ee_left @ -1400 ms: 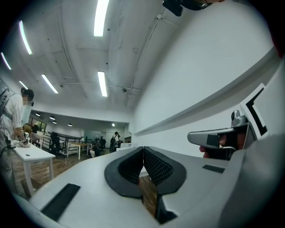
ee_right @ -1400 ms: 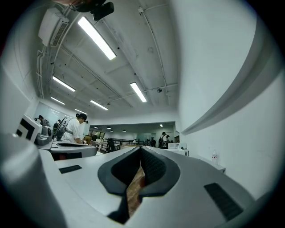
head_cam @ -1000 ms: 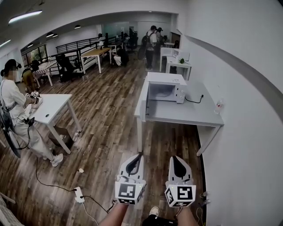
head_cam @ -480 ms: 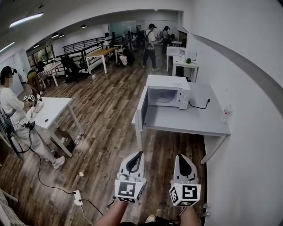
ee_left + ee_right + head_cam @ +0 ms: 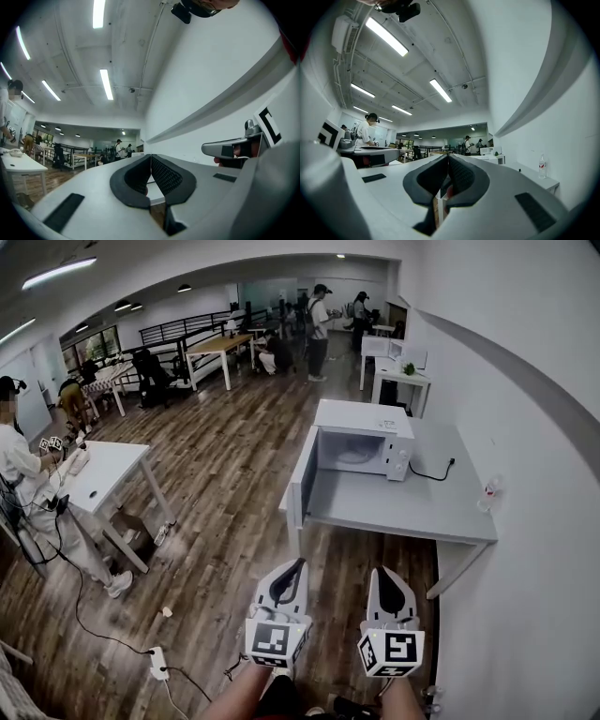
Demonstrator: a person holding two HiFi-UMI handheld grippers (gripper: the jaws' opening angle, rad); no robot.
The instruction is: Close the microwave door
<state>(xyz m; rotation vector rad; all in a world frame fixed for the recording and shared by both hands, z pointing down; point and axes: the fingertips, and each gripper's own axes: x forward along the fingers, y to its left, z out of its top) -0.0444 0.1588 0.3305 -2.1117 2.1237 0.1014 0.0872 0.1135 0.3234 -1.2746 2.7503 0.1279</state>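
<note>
Closer now than a second ago: grey table (image 5: 412,512) with the microwave (image 5: 364,418) sits bigger and lower in head view, and the people at the far end of the room have shifted. Both grippers held out in front over the wood floor, well short of the table

Left gripper (image 5: 298,564): jaws pressed together, nothing between them. Right gripper (image 5: 382,574): same, shut and empty

Microwave stands at the far left corner of the table, front facing the near edge. Its door (image 5: 302,474) is wide open, hinged on the left, swung out along the table's left edge, free end pointing toward the camera. Cavity (image 5: 352,448) looks empty, only a pale turntable showing, no dish or food that I can make out

Black cable (image 5: 433,472) runs from the microwave's right side toward the wall. Small bottle (image 5: 487,491) at the table's right edge by the wall, well apart from the microwave

Handling, my read: door is light, stiff, swings freely on the hinge, no gripping needed. Push with shut jaws on the outer face near the free edge, far from the hinge, for best leverage. Window panel is probably fragile, so no jab. Latch likely wants a firm last press, and too hard a shove could slide the oven on the smooth top

Left of the room: white table (image 5: 103,465) with a person (image 5: 21,465) working at it, not part of the task
</note>
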